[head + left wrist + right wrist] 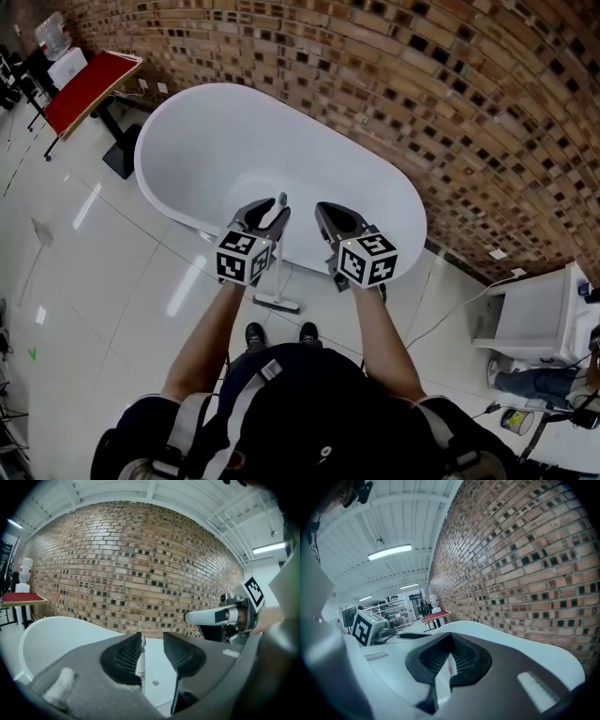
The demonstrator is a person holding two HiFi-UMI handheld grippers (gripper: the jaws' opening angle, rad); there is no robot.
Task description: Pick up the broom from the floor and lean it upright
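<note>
- The broom (279, 255) stands nearly upright. Its head (277, 303) is on the floor (112, 281), just in front of the near side of the white bathtub (234, 141), and its handle rises past the tub's near rim.
- I judge the leaning is as good as done. What remains is drawing my left tool (153, 637) away without tipping the handle.
- That move turns on one relation. The handle's long axis runs vertically through the left tool's gap, close against the pad (129, 656) on that view's left. There is clear space to the other pad.
- The left tool's jaws stand wide apart and do not clamp anything.
- My right tool (451, 638) is level with the left one, on the far side of the handle and apart from it. Its jaws meet at the tips with nothing between them.
- The left tool is plainly the nearer one.
- Writing: a small dark-printed label sits on the handle (140, 673), too small for me to read. The marker cubes carry only square patterns.
</note>
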